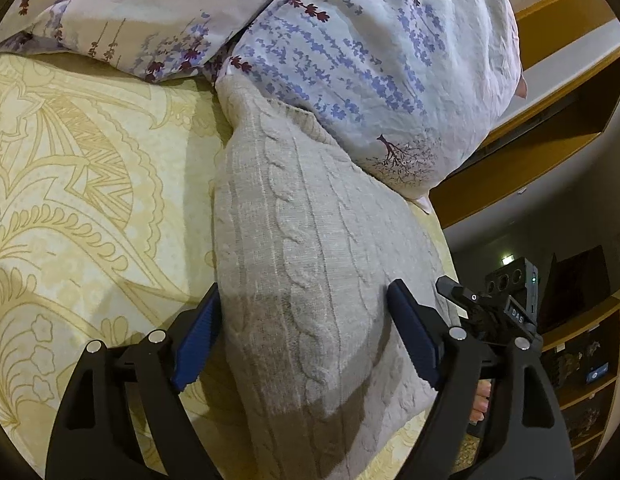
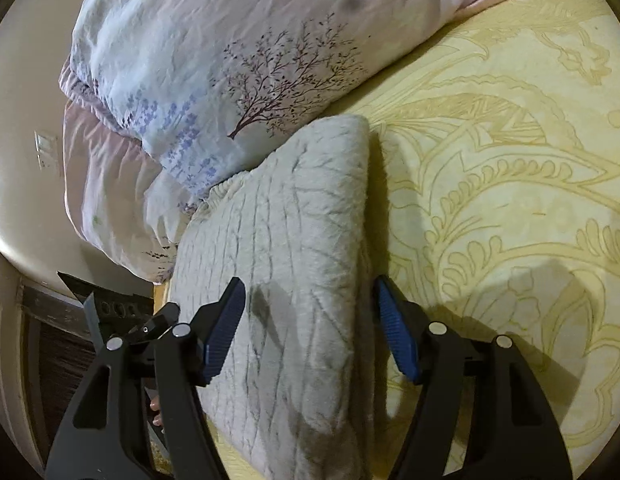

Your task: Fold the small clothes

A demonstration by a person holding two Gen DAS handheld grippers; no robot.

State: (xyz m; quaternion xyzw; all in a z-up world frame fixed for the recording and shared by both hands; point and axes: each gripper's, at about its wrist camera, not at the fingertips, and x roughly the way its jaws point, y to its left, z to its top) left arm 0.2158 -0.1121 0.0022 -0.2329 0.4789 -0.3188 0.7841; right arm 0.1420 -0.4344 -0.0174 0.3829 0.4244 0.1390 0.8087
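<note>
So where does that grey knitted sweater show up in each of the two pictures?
Left wrist view: the knitted sweater runs up the centre, between the open left claw fingers.
Right wrist view: the knitted sweater fills the lower centre, between the open right claw fingers.
Shared landmark: the floral duvet touching its far end.

Two black hand-held grippers with blue finger pads

The left gripper (image 1: 302, 332) and the right gripper (image 2: 310, 328) each had matte black linkage arms with triangular cut-outs, round silver pivot pins and ribbed dark blue fingers (image 1: 410, 336). Beside the left one, the other unit carried white "DAS" lettering, and bare skin showed behind it.
</note>
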